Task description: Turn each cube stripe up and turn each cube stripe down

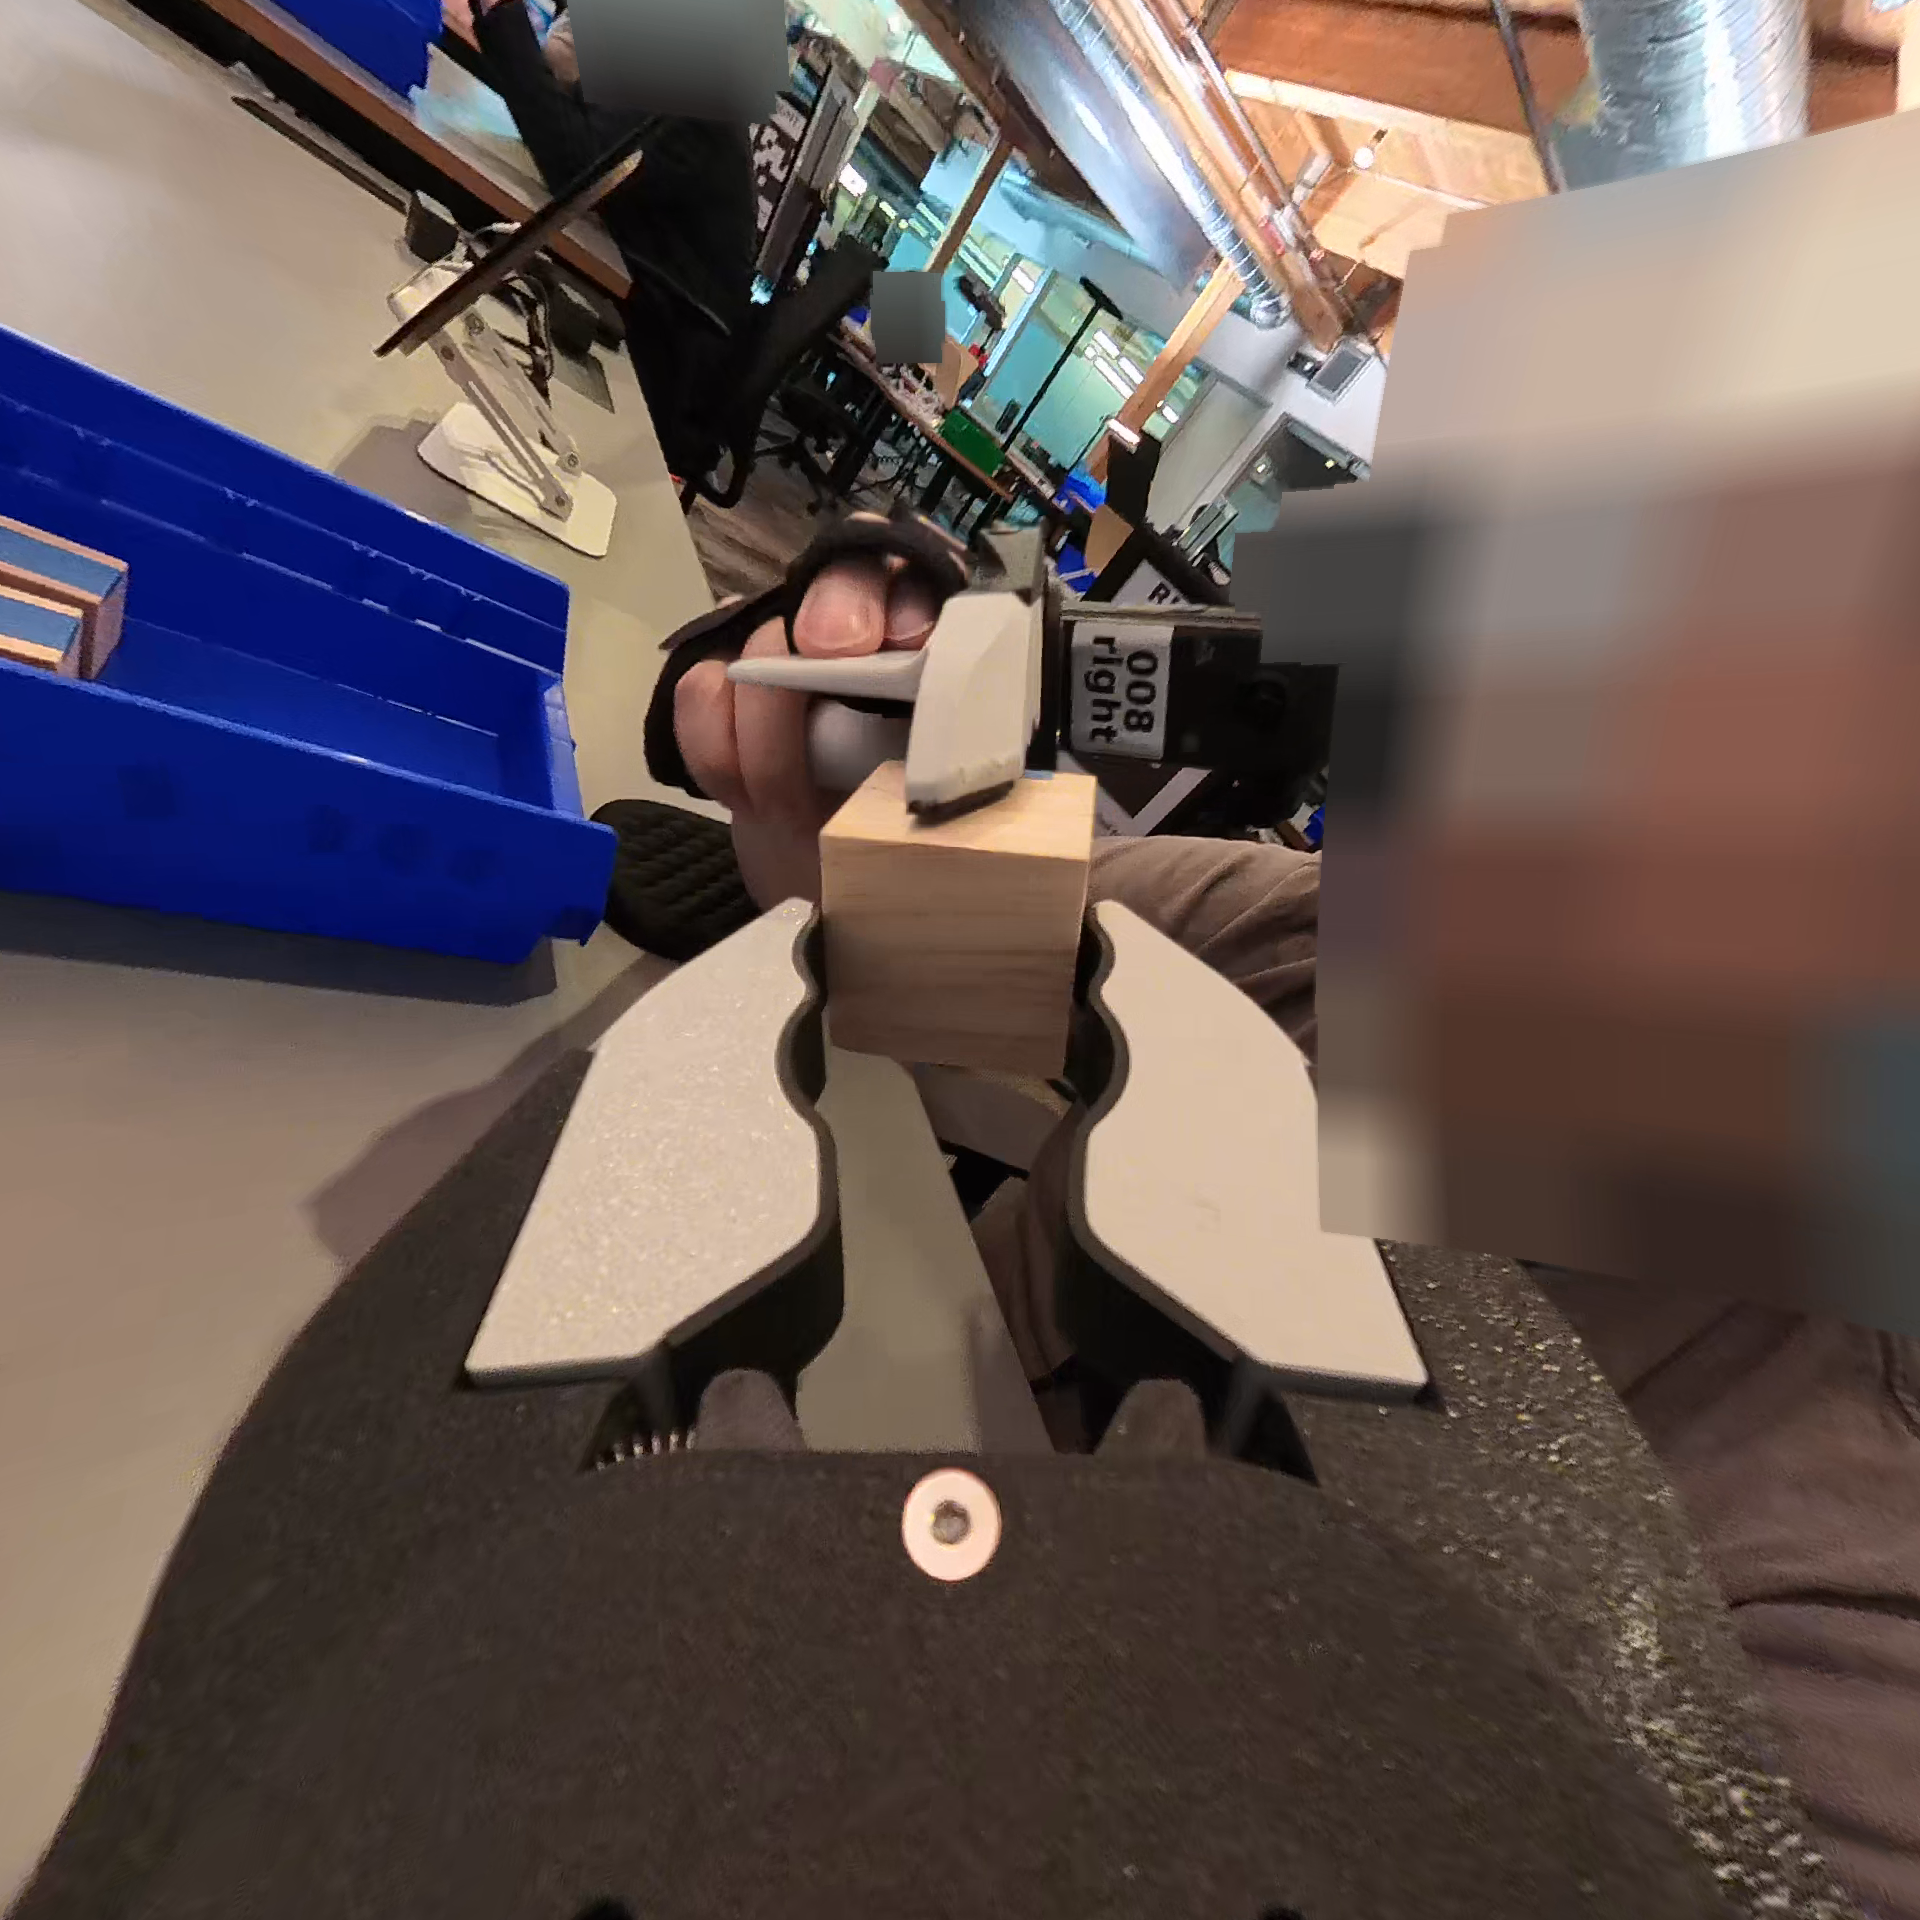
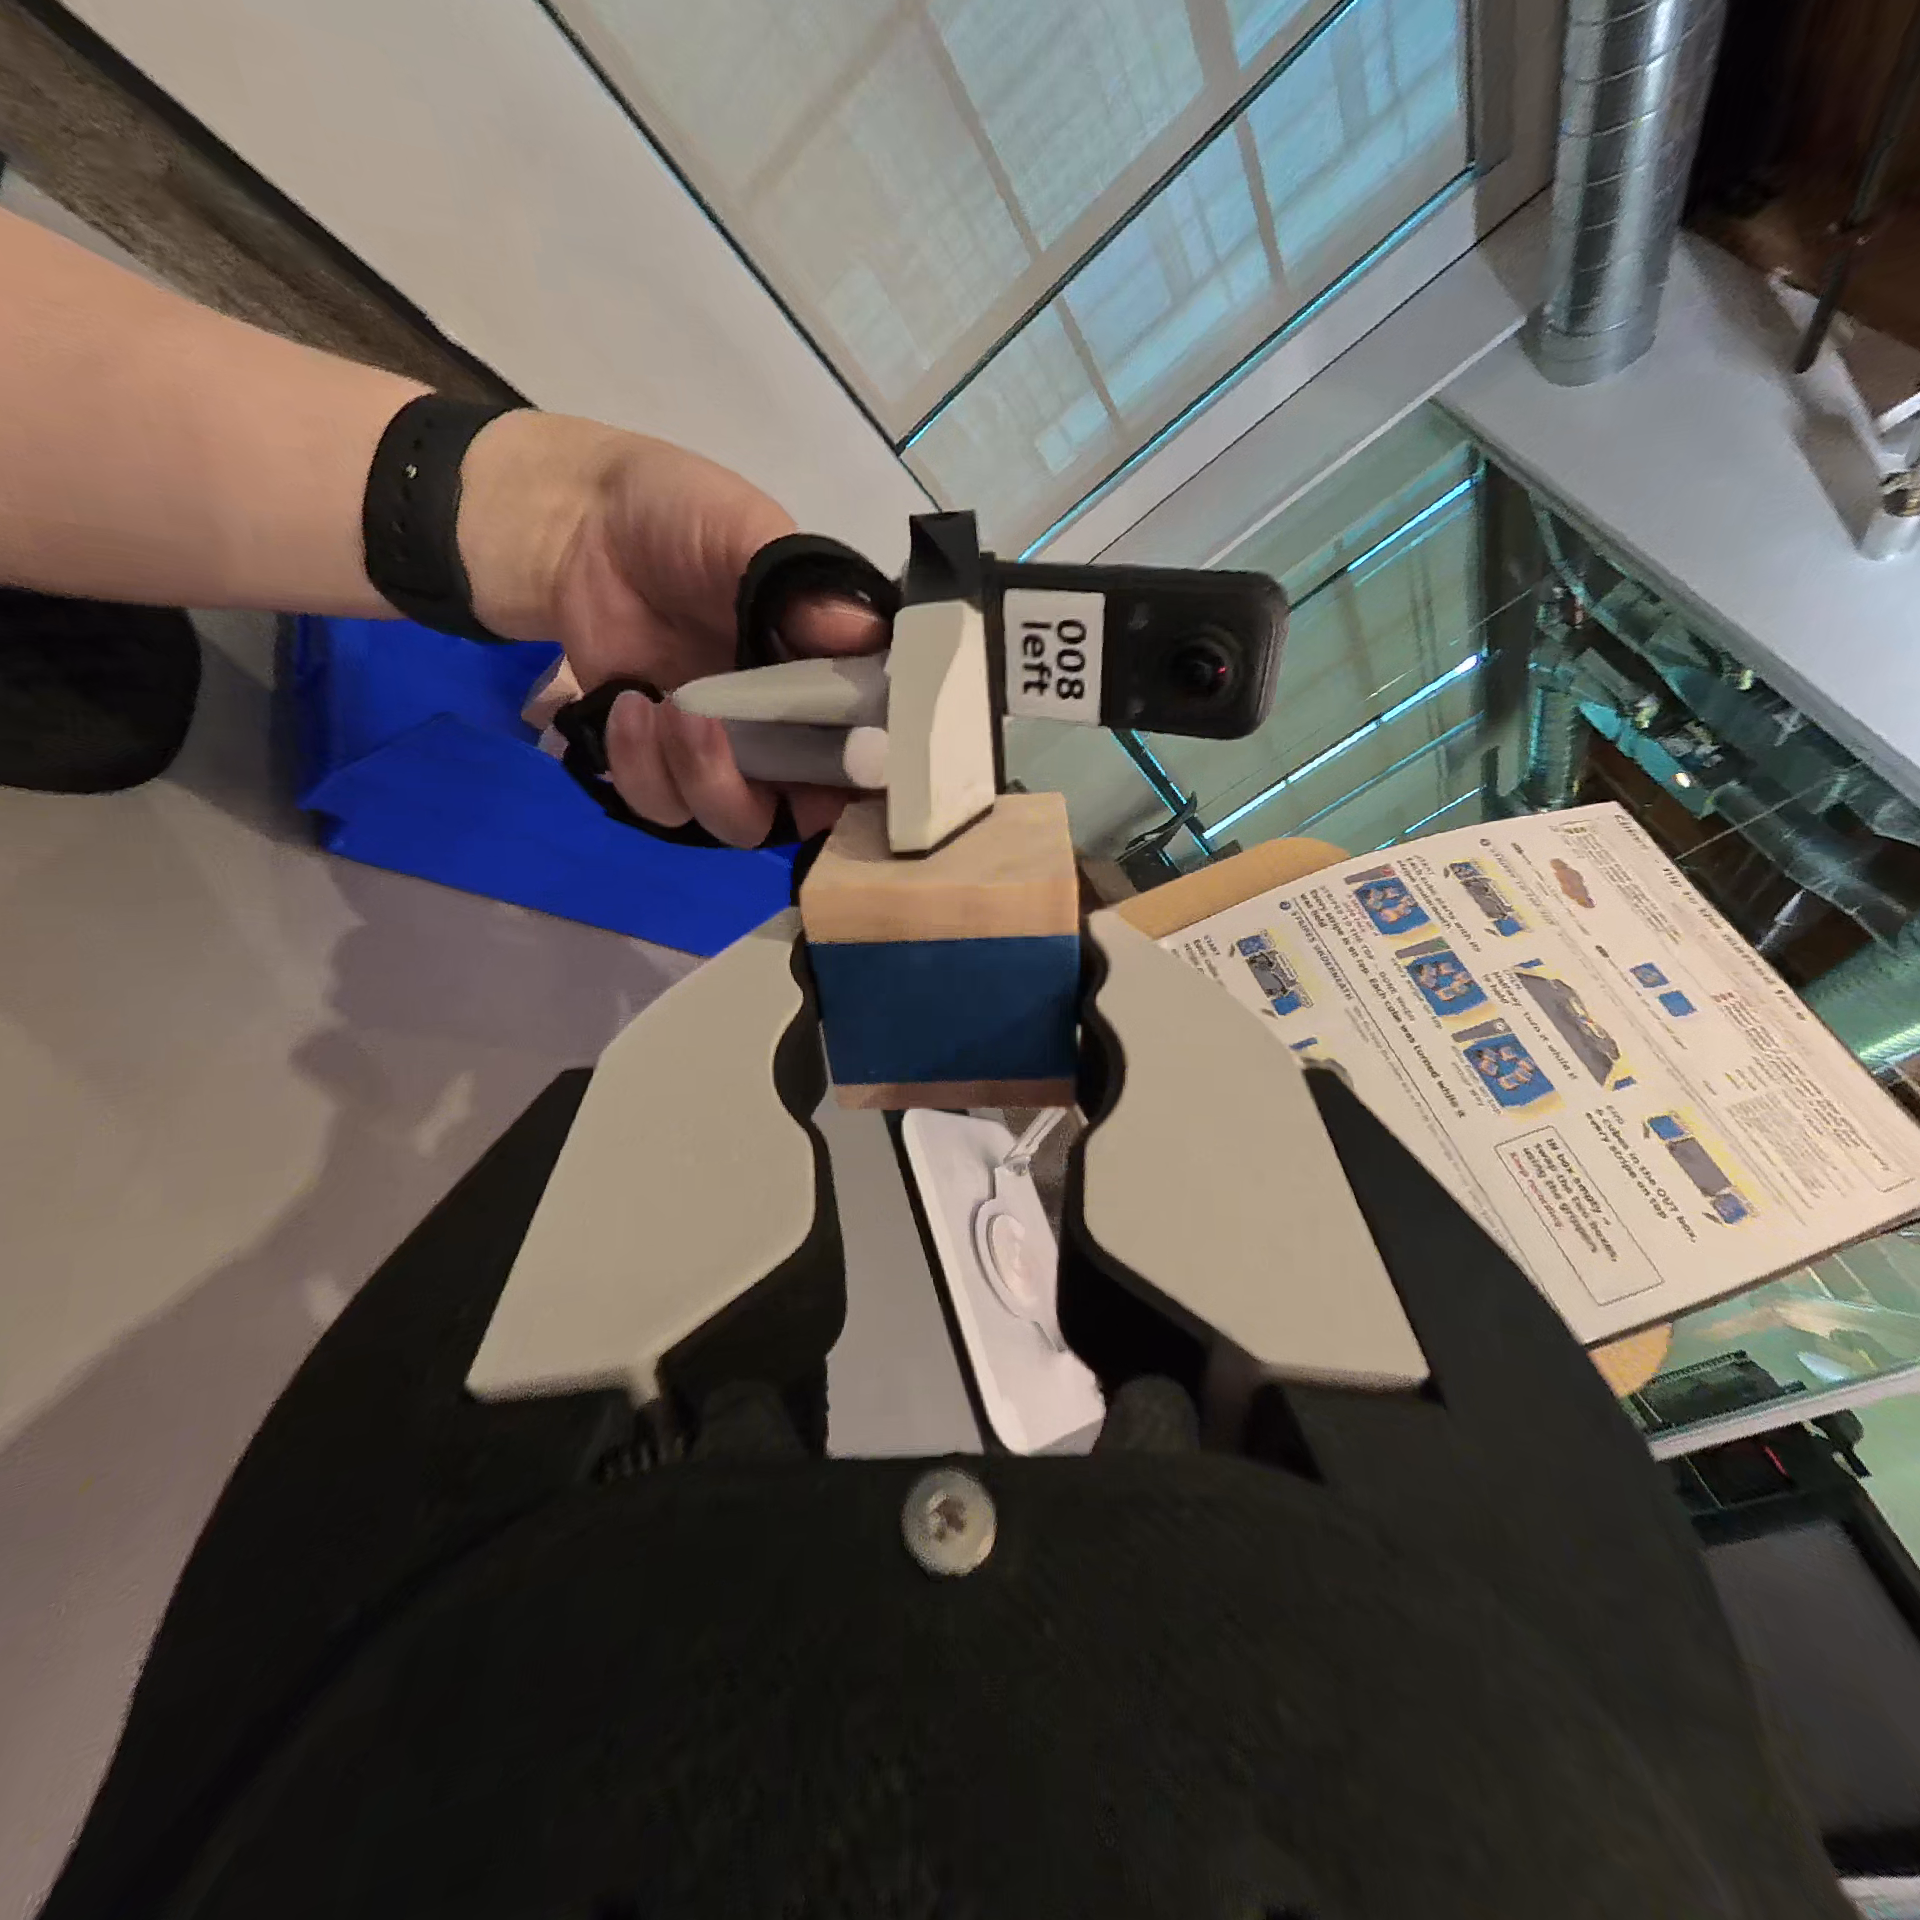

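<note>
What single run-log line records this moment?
cube: held mid-air, stripe facing right camera | left gripper: shut on cube | right gripper: shut on cube

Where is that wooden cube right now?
The cube is up off the table, pinched between both tools: the right tool and the left tool each grip it, with the blue bin behind.

Grey wavy-edged fingers (image 2: 686, 1143) on black gripper body, silver screw (image 2: 949, 1523), black wristband (image 2: 421, 514), finger loops
</note>
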Tool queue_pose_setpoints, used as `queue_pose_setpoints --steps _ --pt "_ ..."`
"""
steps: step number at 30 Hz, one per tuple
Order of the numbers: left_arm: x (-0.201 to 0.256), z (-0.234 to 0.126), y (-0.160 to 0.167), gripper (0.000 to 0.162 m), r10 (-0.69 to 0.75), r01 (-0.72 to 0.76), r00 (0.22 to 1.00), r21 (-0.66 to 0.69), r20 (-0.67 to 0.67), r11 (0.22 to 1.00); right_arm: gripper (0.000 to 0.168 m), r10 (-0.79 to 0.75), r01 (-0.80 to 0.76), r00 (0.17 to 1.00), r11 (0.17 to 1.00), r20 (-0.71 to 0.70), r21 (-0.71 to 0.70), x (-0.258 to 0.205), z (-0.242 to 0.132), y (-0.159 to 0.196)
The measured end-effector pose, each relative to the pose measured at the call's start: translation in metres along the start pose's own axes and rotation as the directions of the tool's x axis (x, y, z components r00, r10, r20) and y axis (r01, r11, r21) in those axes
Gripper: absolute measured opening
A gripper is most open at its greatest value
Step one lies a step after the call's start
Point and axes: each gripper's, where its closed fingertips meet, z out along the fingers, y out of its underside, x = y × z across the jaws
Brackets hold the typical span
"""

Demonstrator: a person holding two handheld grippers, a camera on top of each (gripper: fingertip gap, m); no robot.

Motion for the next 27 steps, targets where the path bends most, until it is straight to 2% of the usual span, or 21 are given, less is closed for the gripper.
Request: queue_pose_setpoints --steps 1,5,7,9,10,12,15,17,19,20,22,24,27 --pt "-0.001 0.000 0.001 0.045 0.008 -0.008 1.000 -0.005 0.011 1.000 0.046 -0.007 0.007 1.000 1.000 0.004 -0.007 -0.001 0.000 0.001" --pt "0.005 -0.001 0.002 0.046 0.023 -0.024 1.000 -0.023 -0.021 0.999 0.045 0.021 -0.021 0.998 1.000 0.051 0.018 -0.002 -0.004 -0.005" --pt "0.007 -0.007 0.000 0.056 0.038 -0.039 0.999 -0.014 -0.018 0.999 0.046 0.026 -0.025 0.997 0.999 0.071 -0.023 0.006 -0.011 -0.001" --pt "0.006 -0.017 -0.003 0.055 0.055 -0.055 0.998 -0.012 0.029 0.998 0.046 0.046 -0.035 0.997 0.983 0.060 -0.181 0.031 -0.029 0.023" --pt "0.005 -0.023 -0.005 0.055 0.067 -0.067 0.996 -0.007 0.062 0.998 0.046 0.106 -0.082 0.992 0.949 0.063 -0.303 0.045 -0.045 0.044" --pt "0.007 -0.033 -0.008 0.054 0.096 -0.097 0.989 -0.001 0.110 0.995 0.045 0.317 -0.256 0.948 0.777 0.007 -0.576 0.064 -0.092 0.105" --pt "0.013 -0.043 -0.013 0.051 0.130 -0.133 0.980 0.012 0.149 0.991 0.045 0.538 -0.430 0.824 0.388 -0.178 -0.815 0.061 -0.165 0.201" --pt "0.014 -0.046 -0.013 0.050 0.134 -0.136 0.977 0.006 0.164 0.991 0.046 0.641 -0.437 0.707 0.065 -0.298 -0.897 0.032 -0.206 0.254" --pt "0.014 -0.047 -0.012 0.048 0.137 -0.139 0.975 -0.003 0.178 0.990 0.046 0.634 -0.382 0.636 -0.238 -0.441 -0.893 0.006 -0.239 0.296" --pt "0.014 -0.046 -0.012 0.048 0.143 -0.144 0.973 -0.005 0.180 0.990 0.046 0.603 -0.365 0.618 -0.347 -0.503 -0.864 -0.001 -0.249 0.313" --pt "0.016 -0.045 -0.011 0.047 0.150 -0.150 0.972 -0.014 0.179 0.989 0.047 0.578 -0.385 0.572 -0.437 -0.582 -0.813 -0.009 -0.252 0.339" --pt "0.016 -0.043 -0.008 0.047 0.157 -0.153 0.970 -0.033 0.188 0.988 0.047 0.581 -0.398 0.545 -0.456 -0.605 -0.796 -0.013 -0.249 0.351" --pt "0.016 -0.040 -0.004 0.046 0.173 -0.163 0.965 -0.065 0.196 0.984 0.047 0.555 -0.422 0.554 -0.456 -0.621 -0.783 -0.009 -0.250 0.358"
